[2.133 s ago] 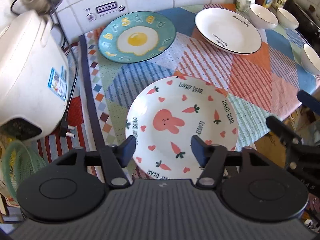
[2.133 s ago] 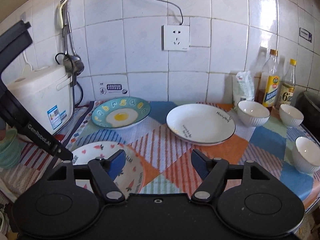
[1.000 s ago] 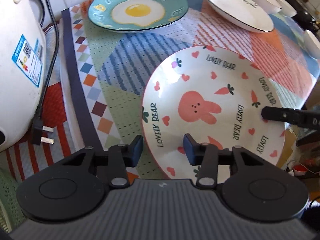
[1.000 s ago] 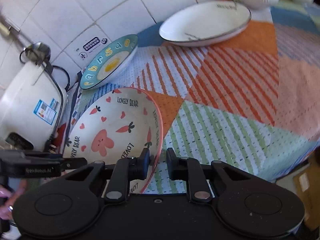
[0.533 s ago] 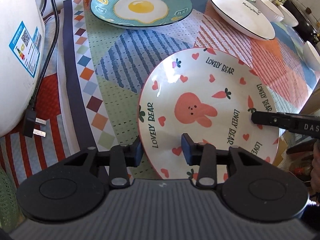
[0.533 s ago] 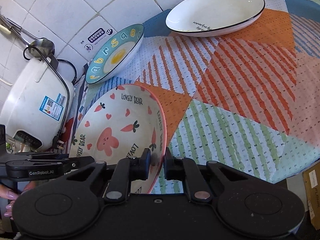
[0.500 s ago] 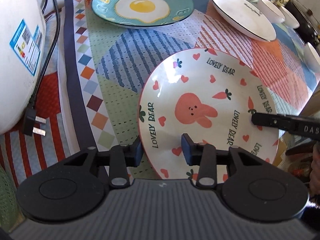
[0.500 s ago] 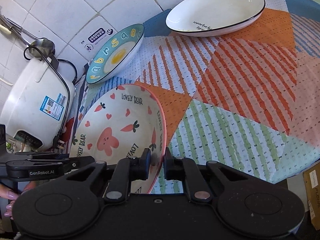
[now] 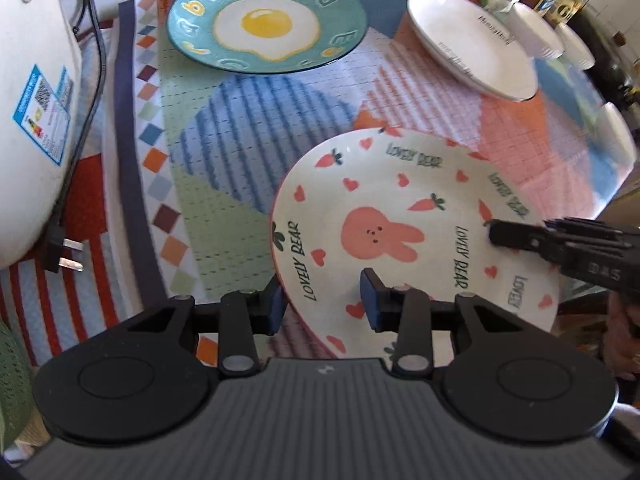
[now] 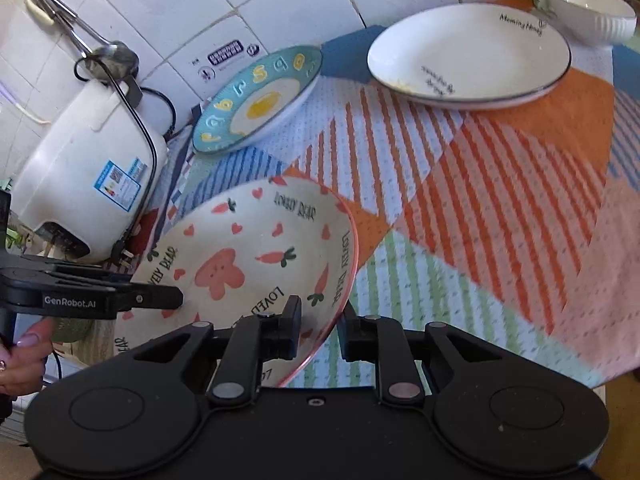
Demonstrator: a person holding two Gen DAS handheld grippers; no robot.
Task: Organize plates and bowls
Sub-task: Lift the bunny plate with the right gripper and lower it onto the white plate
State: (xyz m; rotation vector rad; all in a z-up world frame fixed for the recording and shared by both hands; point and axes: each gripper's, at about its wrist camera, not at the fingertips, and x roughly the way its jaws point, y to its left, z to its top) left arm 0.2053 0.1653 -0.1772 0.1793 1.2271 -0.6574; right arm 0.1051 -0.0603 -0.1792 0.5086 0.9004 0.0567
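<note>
I'm clamping both grippers, left (image 9: 322,299) and right (image 10: 319,330), on the bunny plate (image 9: 404,236), rim sitting between each pair of fingers. Plate is reading "LOVELY BEAR"; left gripper is showing "GenRobot.AI".

Left wrist view: from the near-left edge, steeply down and very close over the bunny plate (image 9: 404,220). Right wrist view: from the near-right rim, low, leftward toward the rice cooker (image 10: 88,168). Shared: bunny plate, egg plate (image 9: 266,26), white plate (image 10: 468,54).

Bright daylight throughout, strongest toward 2 o'clock; fisheye bending warps the edges, and motion blur softens the tablecloth (image 9: 256,128).
</note>
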